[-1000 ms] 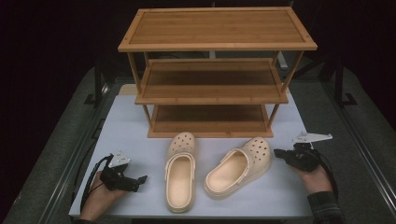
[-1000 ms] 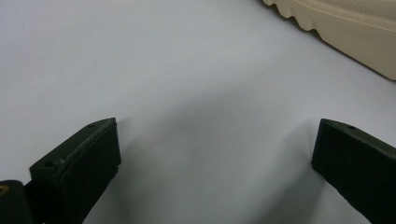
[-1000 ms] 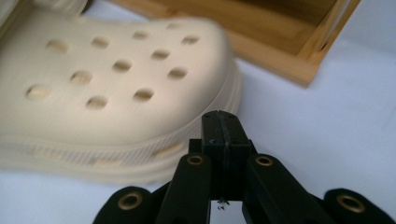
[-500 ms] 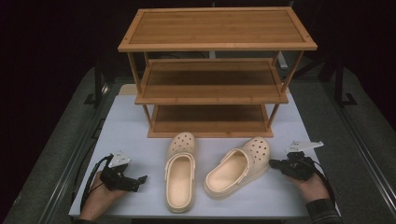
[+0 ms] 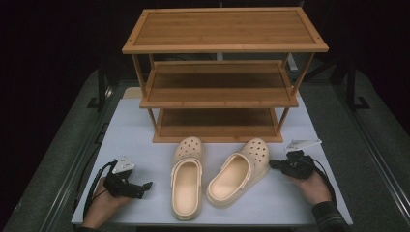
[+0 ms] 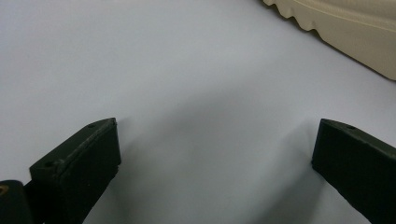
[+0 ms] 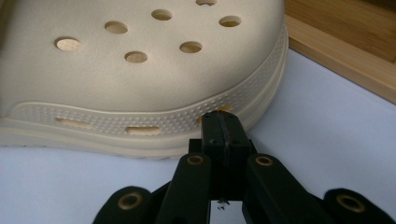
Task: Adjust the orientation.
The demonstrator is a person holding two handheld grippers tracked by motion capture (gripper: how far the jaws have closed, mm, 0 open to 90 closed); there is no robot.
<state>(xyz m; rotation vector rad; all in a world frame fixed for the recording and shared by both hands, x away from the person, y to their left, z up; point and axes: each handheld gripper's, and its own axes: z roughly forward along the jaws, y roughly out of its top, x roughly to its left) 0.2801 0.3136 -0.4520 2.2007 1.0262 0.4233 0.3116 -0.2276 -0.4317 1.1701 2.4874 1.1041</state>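
Matt cream foam-like clogs, the right clog (image 7: 140,79) stippled along its sole band, the left clog (image 5: 186,181) smooth inside. At twelve o'clock, a satin-finished bamboo-look wooden rack (image 5: 220,72). Smooth matt pale table top (image 5: 135,140); matt black plastic right gripper (image 7: 224,133).

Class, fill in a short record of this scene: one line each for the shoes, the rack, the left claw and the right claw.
shoes: two cream clogs, left clog and right clog, side by side on the white table
rack: three-tier wooden rack behind the clogs, shelves bare
left claw: jaws apart over bare table, nothing between them
right claw: jaws together, tips at the right clog's side
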